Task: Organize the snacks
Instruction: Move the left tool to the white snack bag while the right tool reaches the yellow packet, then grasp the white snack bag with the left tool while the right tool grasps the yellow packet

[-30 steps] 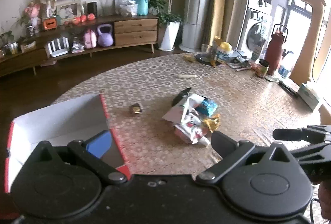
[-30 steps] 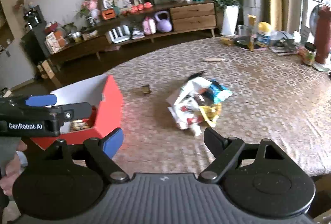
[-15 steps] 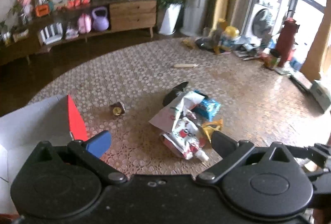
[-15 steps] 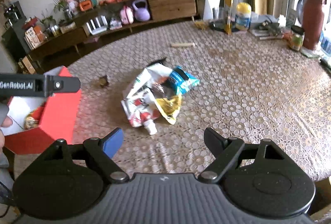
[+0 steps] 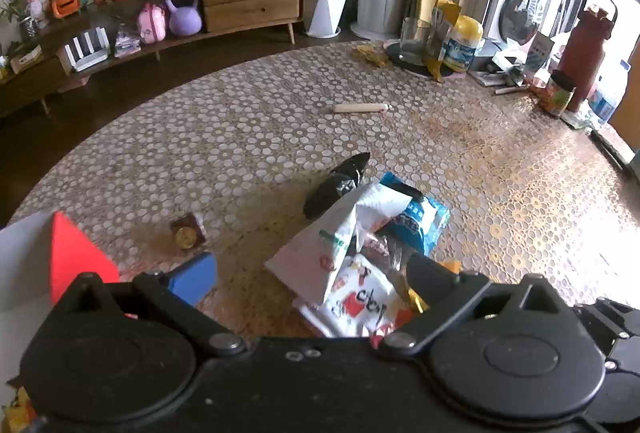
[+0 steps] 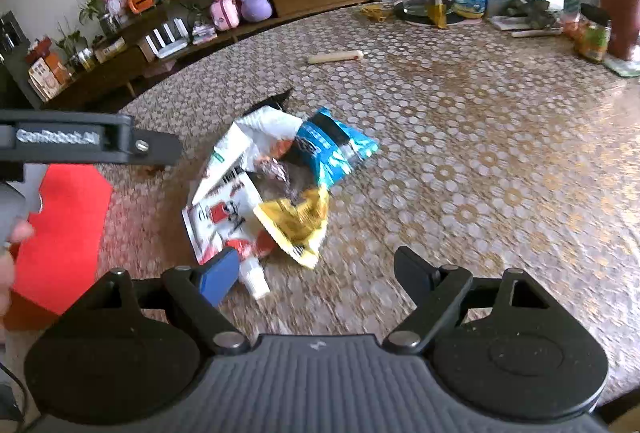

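Observation:
A pile of snack packets lies mid-table: a white pouch [image 5: 320, 249], a blue packet [image 5: 420, 219], a black packet [image 5: 340, 181], a red-and-white spouted pouch [image 6: 224, 217] and a yellow packet [image 6: 298, 221]. A small gold-wrapped sweet [image 5: 186, 235] lies apart to the left. A red box [image 5: 76, 257] with a white inside stands at the left edge; it also shows in the right wrist view [image 6: 60, 233]. My left gripper [image 5: 308, 273] is open and empty just above the pile's near side. My right gripper [image 6: 316, 269] is open and empty, close to the spouted pouch.
A sausage stick [image 5: 360, 108] lies farther back on the table. At the far right stand a glass [image 5: 412, 41], a yellow-lidded jar [image 5: 464, 41], a red bottle [image 5: 584, 49] and a small jar [image 5: 560, 93]. A wooden sideboard [image 5: 248, 1] is beyond the table.
Both grippers have moved away from the red box and forward to the snack pile, which now sits close under their fingers. Both stayed open.

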Motion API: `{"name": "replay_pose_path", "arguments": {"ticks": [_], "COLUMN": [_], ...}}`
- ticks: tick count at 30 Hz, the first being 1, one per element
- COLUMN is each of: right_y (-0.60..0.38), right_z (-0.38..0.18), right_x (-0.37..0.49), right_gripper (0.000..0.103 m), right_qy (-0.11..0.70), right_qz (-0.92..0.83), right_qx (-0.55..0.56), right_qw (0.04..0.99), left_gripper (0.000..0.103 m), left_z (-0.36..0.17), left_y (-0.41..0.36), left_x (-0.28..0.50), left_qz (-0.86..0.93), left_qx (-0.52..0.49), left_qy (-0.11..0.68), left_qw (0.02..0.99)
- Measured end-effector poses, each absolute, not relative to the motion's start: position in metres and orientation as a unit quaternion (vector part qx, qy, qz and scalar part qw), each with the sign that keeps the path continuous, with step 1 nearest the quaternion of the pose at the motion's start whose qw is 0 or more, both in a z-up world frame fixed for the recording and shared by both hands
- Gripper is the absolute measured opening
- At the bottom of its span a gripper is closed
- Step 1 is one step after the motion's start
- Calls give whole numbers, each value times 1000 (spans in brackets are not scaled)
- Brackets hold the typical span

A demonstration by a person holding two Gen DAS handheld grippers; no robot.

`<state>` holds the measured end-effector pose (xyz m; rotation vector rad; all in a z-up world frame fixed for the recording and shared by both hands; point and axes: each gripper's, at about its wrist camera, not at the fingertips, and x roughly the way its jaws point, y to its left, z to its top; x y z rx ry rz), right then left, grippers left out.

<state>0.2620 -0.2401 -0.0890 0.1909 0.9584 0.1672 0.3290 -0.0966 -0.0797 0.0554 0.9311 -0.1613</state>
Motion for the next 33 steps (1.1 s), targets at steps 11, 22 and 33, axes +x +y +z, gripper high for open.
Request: {"name": "replay_pose_path", "arguments": {"ticks": [11, 22, 33], "right_y": [-236, -231, -233], "right_z": [-118, -132, -132], "right_x": [296, 310, 310], "right_gripper": [76, 61, 36], "right_qy": [472, 471, 462], "right_qz": [85, 108, 108], "right_qx": [106, 121, 133], "right_qw": [871, 867, 870], "left_gripper": [81, 64, 25], "left_z": [-118, -142, -137], "left_y": [-101, -98, -96], "left_x": [365, 381, 381], "left_qz": [-64, -66, -83], "left_qx": [18, -2, -21], "left_qy": [477, 497, 491], "left_qw": [876, 865, 867]}}
